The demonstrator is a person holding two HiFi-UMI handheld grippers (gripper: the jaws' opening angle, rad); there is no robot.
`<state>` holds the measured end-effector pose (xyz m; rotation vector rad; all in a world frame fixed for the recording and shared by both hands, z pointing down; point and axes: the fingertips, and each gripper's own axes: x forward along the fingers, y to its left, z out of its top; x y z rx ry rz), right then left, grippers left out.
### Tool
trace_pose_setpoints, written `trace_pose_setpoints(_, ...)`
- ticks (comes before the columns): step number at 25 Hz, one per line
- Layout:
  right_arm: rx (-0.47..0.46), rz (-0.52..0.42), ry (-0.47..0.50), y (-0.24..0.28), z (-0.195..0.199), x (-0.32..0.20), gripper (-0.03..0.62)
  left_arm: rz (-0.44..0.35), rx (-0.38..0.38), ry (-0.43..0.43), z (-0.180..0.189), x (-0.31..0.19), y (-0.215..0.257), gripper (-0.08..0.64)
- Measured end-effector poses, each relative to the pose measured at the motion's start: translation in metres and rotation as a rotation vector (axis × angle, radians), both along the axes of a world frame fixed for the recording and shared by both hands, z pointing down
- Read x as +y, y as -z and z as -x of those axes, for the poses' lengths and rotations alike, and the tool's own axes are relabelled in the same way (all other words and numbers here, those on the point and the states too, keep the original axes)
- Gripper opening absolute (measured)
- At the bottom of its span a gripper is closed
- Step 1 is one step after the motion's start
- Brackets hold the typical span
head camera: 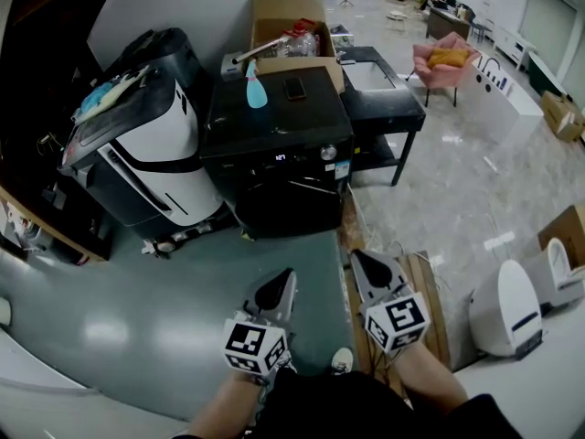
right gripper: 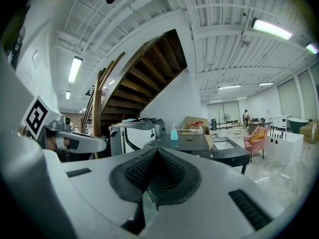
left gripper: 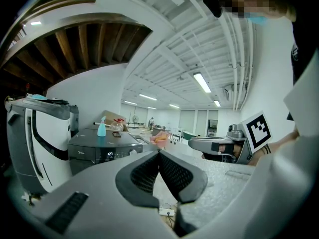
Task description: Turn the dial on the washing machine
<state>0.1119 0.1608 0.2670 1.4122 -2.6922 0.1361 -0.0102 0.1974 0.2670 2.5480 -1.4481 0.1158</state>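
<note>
This looks like the approach step. The left gripper [head camera: 284, 278] and right gripper [head camera: 360, 259] hang empty with jaws together, well apart from the washing machine [head camera: 274, 144]. Its dial [head camera: 328, 153], seemingly the small silver knob on the front panel, must be reached with jaws opened.
</note>
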Motion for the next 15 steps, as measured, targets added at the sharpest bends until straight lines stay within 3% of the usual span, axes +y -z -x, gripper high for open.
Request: trace_pose_setpoints(15, -0.008, -0.014, 0.01, -0.0021, 0.0014, -0.0049, -0.003, -0.01, 0.0, -0.005, -0.001, -0.0038, 0.0044, 0.005)
